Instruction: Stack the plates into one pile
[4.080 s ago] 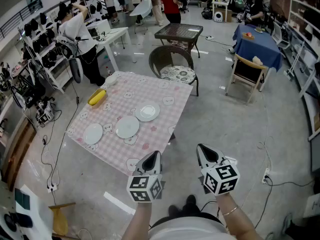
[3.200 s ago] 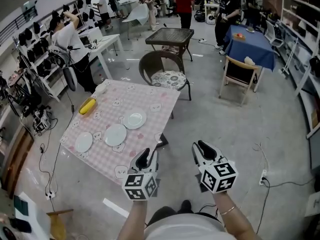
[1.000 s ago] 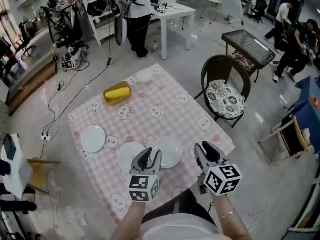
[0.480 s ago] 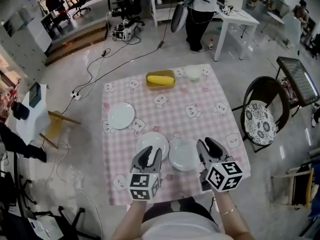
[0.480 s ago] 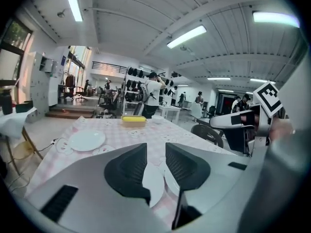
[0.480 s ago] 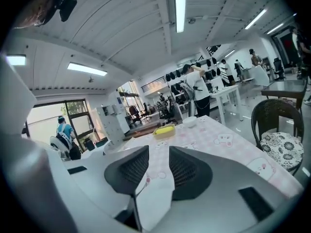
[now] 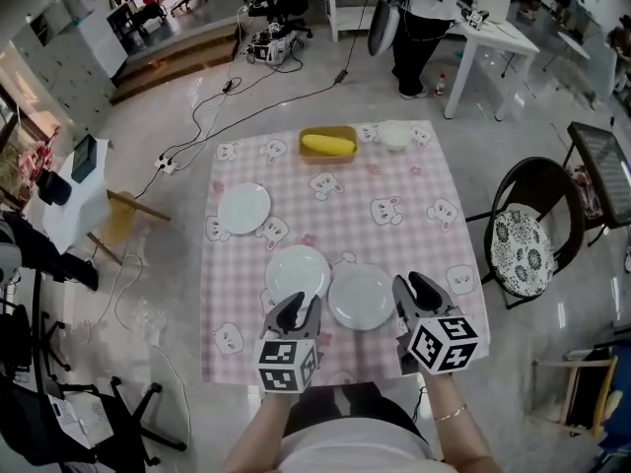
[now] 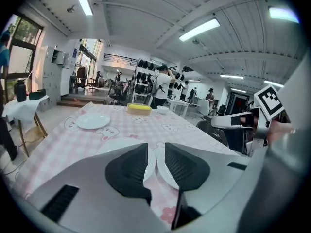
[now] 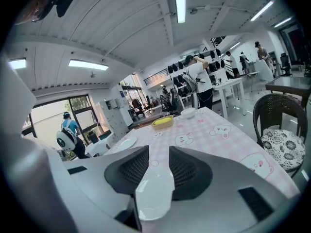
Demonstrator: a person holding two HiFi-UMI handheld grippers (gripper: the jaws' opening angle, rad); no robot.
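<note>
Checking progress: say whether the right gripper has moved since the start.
Yes: right gripper went from over floor to the table's near edge, beside a plate.

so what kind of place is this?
Likely a lab or workshop: cables trail over the floor, gear racks line a wall, white desks stand beyond the table.

pink-and-white check, dotted with white cartoon animals, across the tablecloth. plain white for the left plate, the middle plate, the right plate and the bowl. yellow on the tray. black-and-white floral print on the chair cushion.
</note>
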